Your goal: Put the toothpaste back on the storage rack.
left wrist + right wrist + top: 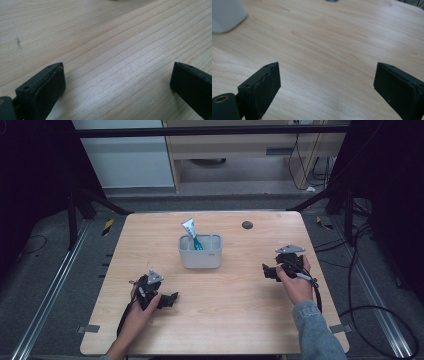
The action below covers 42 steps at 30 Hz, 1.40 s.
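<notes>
Resting both hands low, I held left gripper (172, 298) and right gripper (266, 270) wide, empty. Tube (192, 234) stood tilted in far-centre grey holder (200, 257), between them; right gripper sat slightly nearer.

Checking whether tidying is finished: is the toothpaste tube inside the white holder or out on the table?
Inside. The toothpaste tube stands tilted in the left compartment of the white holder, its top sticking out above the rim.

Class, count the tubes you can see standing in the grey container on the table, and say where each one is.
1. A white and teal tube leans out of the left compartment of the grey container, at the table's middle rear. Others could lie hidden below the rim.
</notes>
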### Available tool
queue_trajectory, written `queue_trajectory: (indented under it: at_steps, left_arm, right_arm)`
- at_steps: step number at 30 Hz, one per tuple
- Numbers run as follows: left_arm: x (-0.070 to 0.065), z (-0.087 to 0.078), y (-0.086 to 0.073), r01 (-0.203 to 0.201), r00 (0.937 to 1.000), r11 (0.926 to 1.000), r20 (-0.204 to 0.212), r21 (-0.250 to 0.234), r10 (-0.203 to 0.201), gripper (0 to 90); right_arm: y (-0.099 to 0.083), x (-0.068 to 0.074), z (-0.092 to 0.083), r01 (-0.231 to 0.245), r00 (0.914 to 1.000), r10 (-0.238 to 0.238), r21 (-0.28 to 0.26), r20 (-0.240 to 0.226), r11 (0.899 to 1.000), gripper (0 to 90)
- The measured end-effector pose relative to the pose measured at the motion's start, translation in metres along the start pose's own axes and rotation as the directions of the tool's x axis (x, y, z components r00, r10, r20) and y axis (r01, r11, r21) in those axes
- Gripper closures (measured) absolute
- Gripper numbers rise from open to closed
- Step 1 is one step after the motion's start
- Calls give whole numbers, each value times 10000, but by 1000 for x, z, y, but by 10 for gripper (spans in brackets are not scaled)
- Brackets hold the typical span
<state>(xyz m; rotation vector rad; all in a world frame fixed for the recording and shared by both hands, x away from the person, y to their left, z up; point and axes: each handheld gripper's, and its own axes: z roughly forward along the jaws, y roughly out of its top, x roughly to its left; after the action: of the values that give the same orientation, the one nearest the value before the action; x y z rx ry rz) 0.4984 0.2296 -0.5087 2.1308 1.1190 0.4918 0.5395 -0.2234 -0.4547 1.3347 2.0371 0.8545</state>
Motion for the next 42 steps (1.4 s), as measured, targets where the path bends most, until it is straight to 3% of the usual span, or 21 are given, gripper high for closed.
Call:
queue_trajectory:
  at_steps: [7,13,20,32,35,42]
  left_arm:
    - [0,0,0,6,10000,10000,2,1,-6,0]
    - [0,0,0,0,10000,10000,1,2,0,0]
    - [0,0,0,-3,10000,10000,-1,1,3,0]
    - [0,0,0,5,10000,10000,7,-12,-5,0]
    - [0,0,0,8,10000,10000,7,-12,-8,0]
    - [0,0,0,-33,10000,10000,4,-10,33,0]
  right_arm:
    - [-16,-5,10,-246,9997,249,373,-82,9990,75]
    - [-24,-7,14,-678,9971,687,271,-332,9973,78]
    - [-30,-3,20,-572,9972,598,572,-448,9967,78]
    - [-45,-5,28,-1120,9916,1156,614,-585,9918,79]
    - [-47,-5,31,-935,9944,959,546,-449,9941,60]
    - [-47,-1,33,-993,9940,1017,555,-413,9935,23]
